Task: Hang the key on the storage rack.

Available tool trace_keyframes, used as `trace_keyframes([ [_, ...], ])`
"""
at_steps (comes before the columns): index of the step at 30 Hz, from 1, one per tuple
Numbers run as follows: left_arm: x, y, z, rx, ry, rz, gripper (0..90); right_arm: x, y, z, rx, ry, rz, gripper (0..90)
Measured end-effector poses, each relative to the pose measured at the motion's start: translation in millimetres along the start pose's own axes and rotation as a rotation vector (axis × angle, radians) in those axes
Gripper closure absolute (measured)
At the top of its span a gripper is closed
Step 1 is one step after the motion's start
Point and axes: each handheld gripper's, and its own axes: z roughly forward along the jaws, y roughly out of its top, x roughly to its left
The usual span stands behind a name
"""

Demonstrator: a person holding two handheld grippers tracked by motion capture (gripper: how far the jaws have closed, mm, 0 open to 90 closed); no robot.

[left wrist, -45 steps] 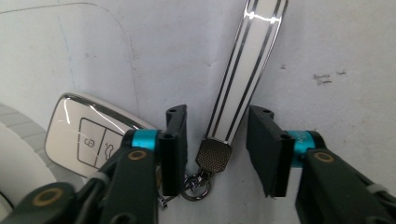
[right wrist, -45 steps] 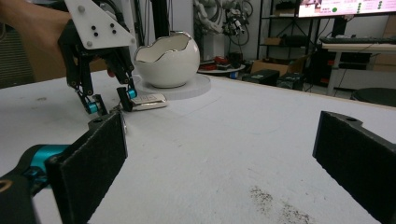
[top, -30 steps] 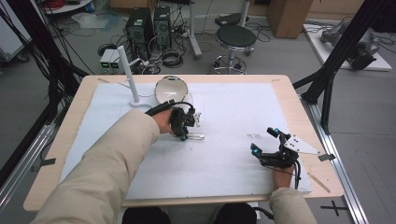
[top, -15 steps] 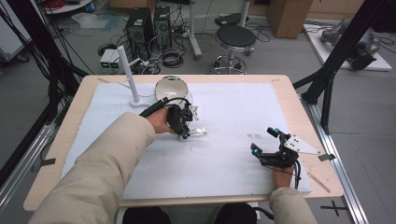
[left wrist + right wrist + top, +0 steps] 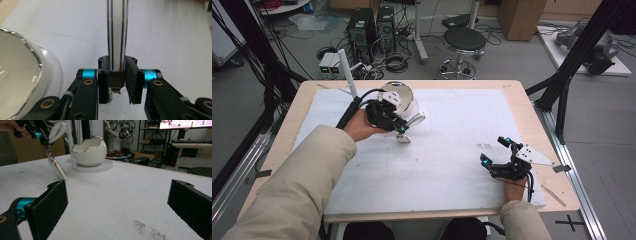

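Left gripper [image 5: 404, 126] pinching white strap [image 5: 116, 35], tag [image 5: 403, 139] dangling below, eggshell bowl [image 5: 398, 98] just behind; right gripper [image 5: 495, 151] sitting wide open on worktop [image 5: 452, 150].

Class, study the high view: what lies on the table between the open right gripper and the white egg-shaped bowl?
Between the right gripper and the white egg-shaped bowl with a jagged rim, the high view shows bare white table cover; nothing lies there.
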Motion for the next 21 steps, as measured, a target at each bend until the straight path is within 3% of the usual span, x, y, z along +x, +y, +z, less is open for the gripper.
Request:
trace_keyframes([
  [3,1.0,-7.7,-20.3,-0.083,0.023,-0.04,74.5,0.6,0.0,-0.1,0.003,0.001,0.005,2.1],
  [14,9.0,-32.7,-77.9,-0.27,0.095,-0.129,74.5,0.5,0.1,0.8,0.004,-0.001,-0.008,2.1],
  [21,20.6,-50.4,-108.2,-0.32,0.16,-0.188,74.4,0.5,0.3,1.0,0.005,-0.001,-0.006,2.1],
])
